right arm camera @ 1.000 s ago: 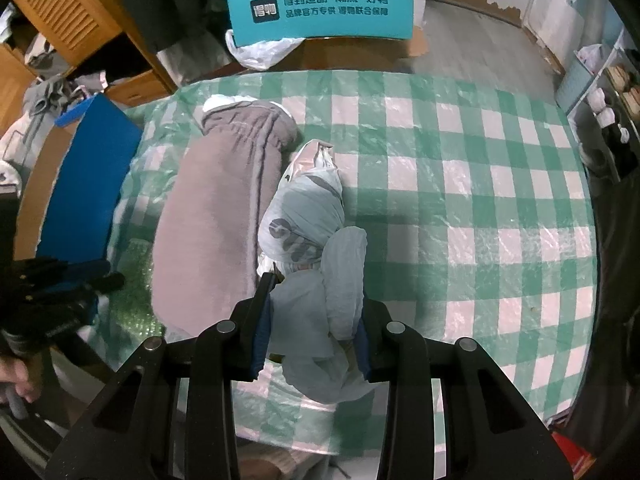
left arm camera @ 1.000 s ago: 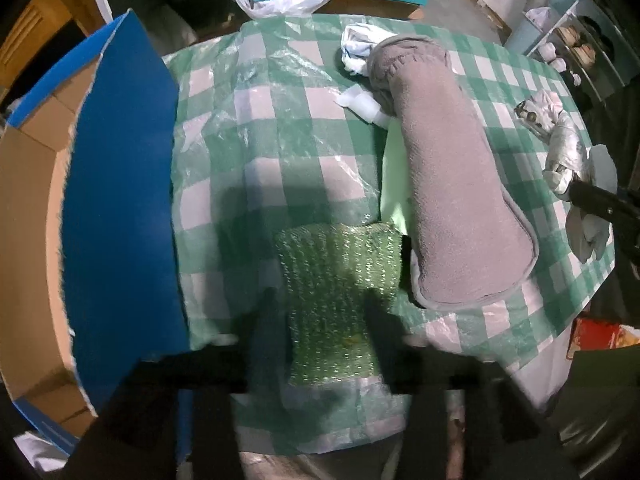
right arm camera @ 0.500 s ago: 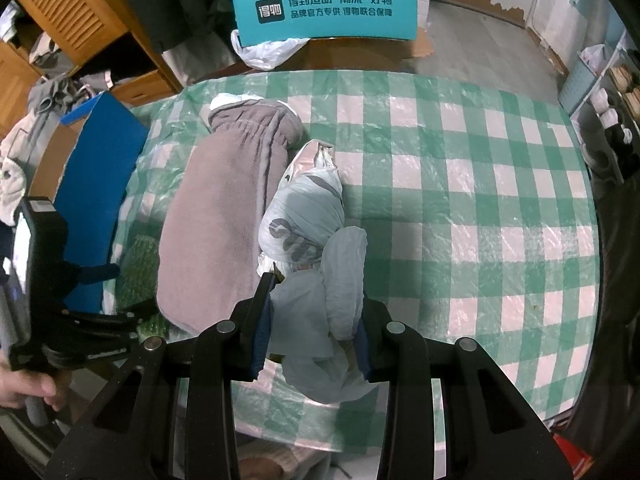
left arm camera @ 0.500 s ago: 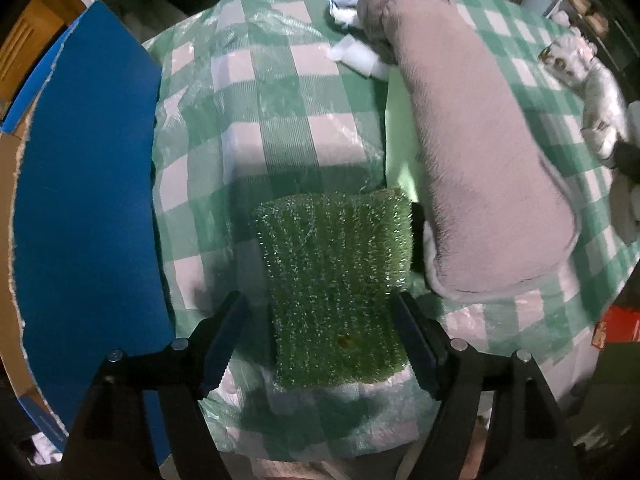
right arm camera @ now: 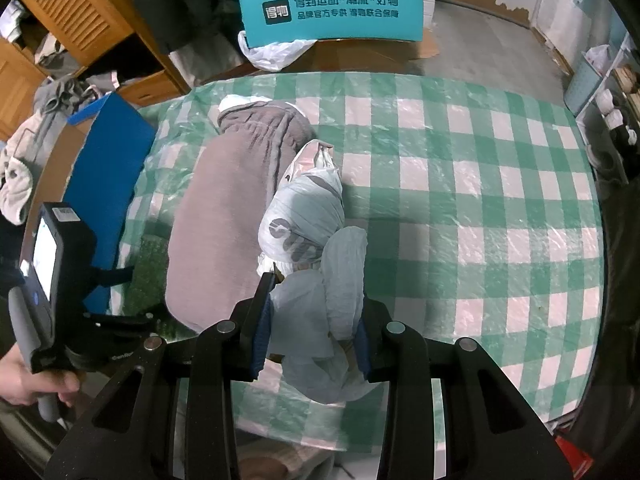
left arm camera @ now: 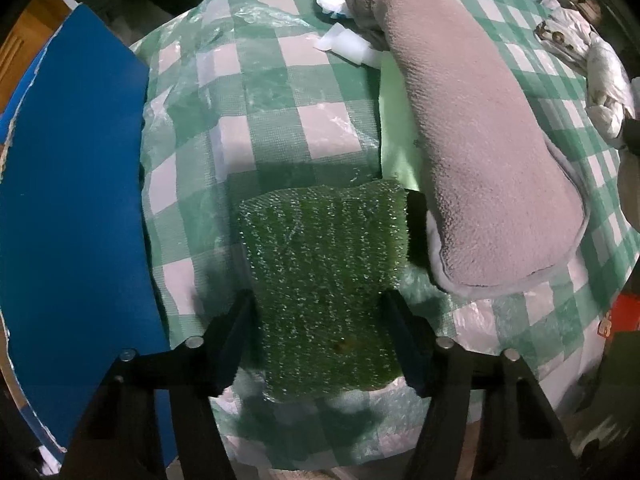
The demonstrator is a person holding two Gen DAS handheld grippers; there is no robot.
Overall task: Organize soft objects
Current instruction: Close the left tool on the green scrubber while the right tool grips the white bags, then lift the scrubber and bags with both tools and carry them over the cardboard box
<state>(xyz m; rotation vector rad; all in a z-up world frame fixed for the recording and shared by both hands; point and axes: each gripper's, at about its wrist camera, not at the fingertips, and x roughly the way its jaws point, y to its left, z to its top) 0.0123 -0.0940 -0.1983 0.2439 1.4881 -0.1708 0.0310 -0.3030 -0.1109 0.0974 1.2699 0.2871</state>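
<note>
A green scrubbing sponge [left arm camera: 324, 280] lies at the near edge of the green checked table [left arm camera: 280, 92]. My left gripper [left arm camera: 320, 312] is open, its fingers on either side of the sponge and close to its sides. A long grey plush cover [left arm camera: 472, 140] lies just right of the sponge. My right gripper [right arm camera: 316, 320] is shut on a knotted pale plastic bag bundle [right arm camera: 312, 240], which rests on the table beside the grey cover [right arm camera: 224, 216]. The left gripper also shows in the right wrist view [right arm camera: 120, 300].
A cardboard box with a blue flap [left arm camera: 68, 200] stands at the table's left edge. White crumpled wrapping [left arm camera: 344, 40] lies by the cover's far end. A teal sign [right arm camera: 332, 12] and a white bag [right arm camera: 272, 52] sit beyond the table. Wooden shelves [right arm camera: 72, 20] stand at back left.
My left gripper has moved forward and down, so its open fingers now straddle the green sponge. The right gripper has stayed still, holding the bag bundle.
</note>
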